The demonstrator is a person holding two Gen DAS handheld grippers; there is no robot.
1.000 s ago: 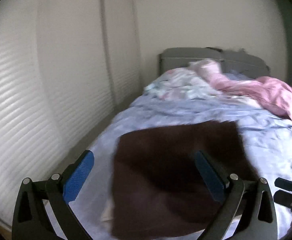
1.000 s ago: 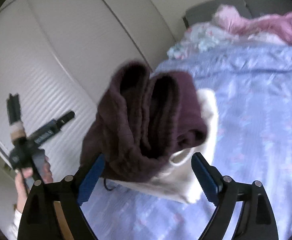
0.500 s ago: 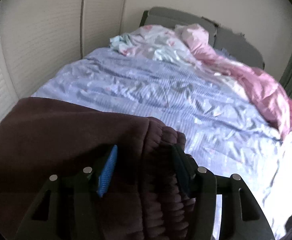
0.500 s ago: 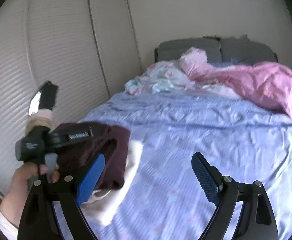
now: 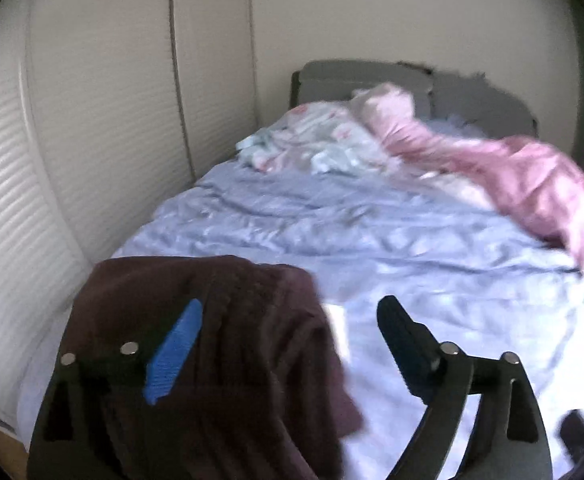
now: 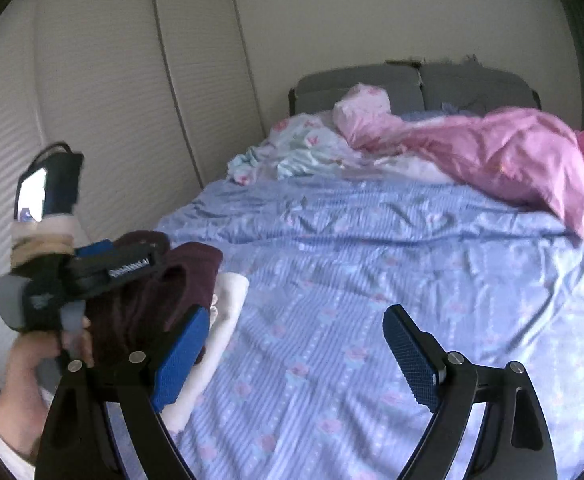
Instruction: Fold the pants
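— Pants [image 5: 220,360], maroon and bunched, lie at the bed's [image 5: 412,248] near-left corner, on a white cloth [image 6: 228,320].
— And the left hand-held gripper [image 5: 288,344]?
— Spread wide above them, holding nothing (its left finger in front of the fabric).
— The right hand-held gripper [image 6: 292,356]?
— Wide too, empty, over the blue sheet; pink duvet [image 6: 492,156] heaped by the headboard.
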